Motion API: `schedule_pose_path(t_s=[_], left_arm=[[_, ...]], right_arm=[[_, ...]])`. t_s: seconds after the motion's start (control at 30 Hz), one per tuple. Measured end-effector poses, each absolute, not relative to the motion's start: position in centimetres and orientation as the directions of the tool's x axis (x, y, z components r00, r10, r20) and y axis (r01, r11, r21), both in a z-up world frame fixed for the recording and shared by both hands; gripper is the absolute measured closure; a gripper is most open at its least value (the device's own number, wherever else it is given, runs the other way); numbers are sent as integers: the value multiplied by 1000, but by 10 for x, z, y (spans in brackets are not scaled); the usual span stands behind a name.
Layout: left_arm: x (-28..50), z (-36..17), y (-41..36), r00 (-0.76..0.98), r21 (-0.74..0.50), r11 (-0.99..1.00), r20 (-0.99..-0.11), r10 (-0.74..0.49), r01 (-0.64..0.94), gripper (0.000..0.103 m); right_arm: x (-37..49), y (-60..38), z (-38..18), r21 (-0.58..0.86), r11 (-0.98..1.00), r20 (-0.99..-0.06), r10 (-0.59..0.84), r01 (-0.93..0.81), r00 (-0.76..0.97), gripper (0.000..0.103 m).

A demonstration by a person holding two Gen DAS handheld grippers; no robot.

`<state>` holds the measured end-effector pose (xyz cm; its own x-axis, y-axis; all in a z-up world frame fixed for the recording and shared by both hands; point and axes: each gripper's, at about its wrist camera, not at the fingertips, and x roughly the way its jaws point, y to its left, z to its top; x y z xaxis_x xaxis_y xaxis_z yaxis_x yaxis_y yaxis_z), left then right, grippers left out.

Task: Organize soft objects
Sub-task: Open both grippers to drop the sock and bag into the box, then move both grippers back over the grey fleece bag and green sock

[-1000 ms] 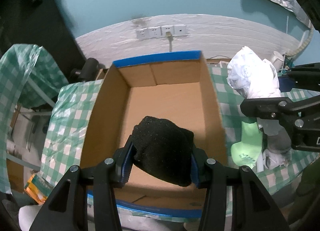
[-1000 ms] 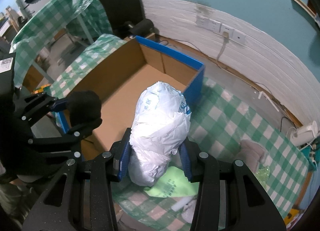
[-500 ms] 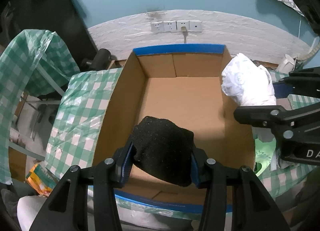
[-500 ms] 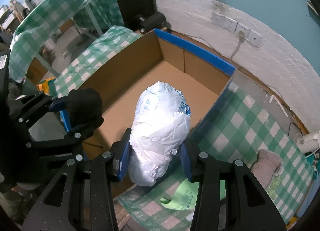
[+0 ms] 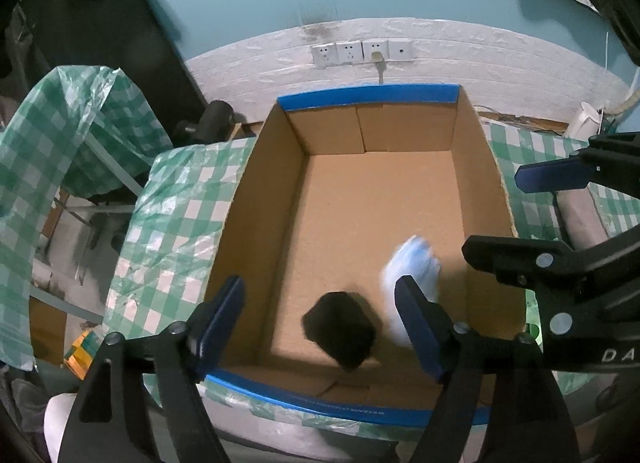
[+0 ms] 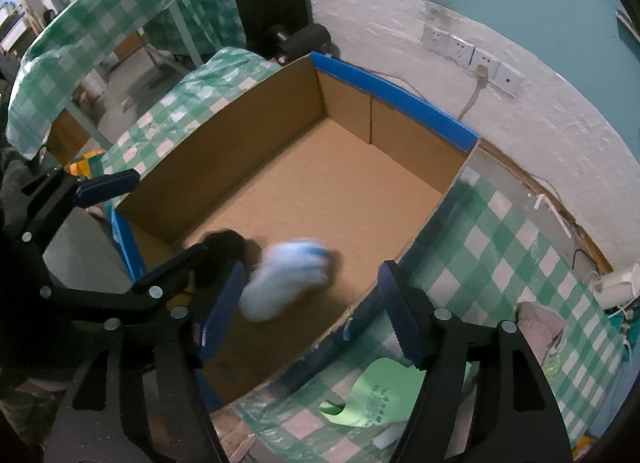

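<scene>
Left gripper (image 5: 320, 319) and right gripper (image 6: 312, 303) now spread, black bundle (image 5: 340, 331) and white bag (image 6: 286, 281) released into box (image 5: 376, 199)

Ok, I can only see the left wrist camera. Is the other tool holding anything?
Observer: No. The right tool is open with nothing between its fingers. The white bag shows as a blur down inside the box.
Operator: Is there more soft stuff to grab on that side?
Observer: Yes. A light green bag with printing on it lies on the checked cloth outside the box, close under that tool.
</scene>
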<state>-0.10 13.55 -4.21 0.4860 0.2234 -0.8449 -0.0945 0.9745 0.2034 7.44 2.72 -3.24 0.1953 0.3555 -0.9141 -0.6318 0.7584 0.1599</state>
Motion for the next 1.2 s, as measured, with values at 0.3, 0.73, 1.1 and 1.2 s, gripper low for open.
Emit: schedule_pose_path(t_s=[0.3,0.73,1.1,1.2], left_arm=[[-2,-39,128,496,210,975,-840,219,-75,24],[0,-30,104,524,217,976,-828,199,-28,23],[4,-31,73,533,235,971,-827,182,33,22],[5,-30,63,539,230,972,-826,164,56,18]], right_arm=[[78,8,-29,162,786,-912,350,-597,213,30],[70,-24,-24,137,811,-916,323,-569,239,26],[67,-64,-23,111,848,-922,283,-518,266,24],[69,-81,-26,109,865,-926,268,-490,267,24]])
